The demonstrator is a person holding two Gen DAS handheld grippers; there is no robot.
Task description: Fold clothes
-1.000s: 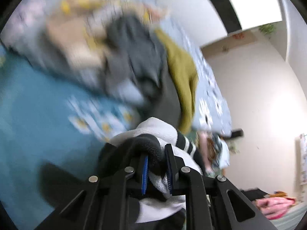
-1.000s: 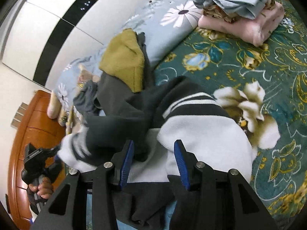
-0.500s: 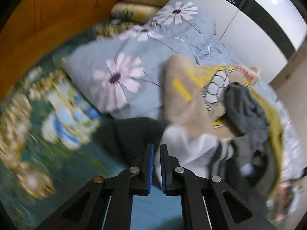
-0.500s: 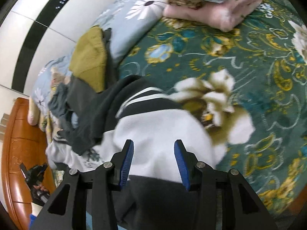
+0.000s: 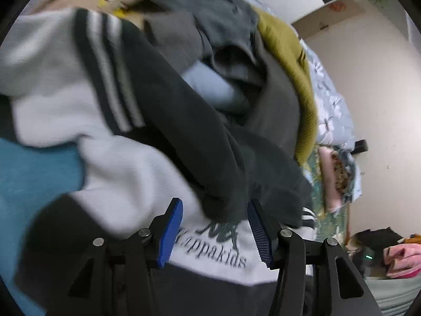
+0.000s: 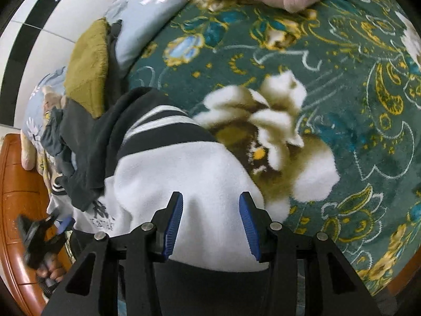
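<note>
Soft, even indoor light fills both views, with no hard shadows or glare. The left wrist view is smeared by motion — the white and black sweater [image 5: 126,173] and the grey clothes above it lose their edges, though the printed lettering near its lower hem stays readable. The right wrist view is sharper: the floral bedspread [image 6: 342,84] right of the sweater is crisp at centre and bends strongly toward the dark, vignetted fisheye rim.
</note>
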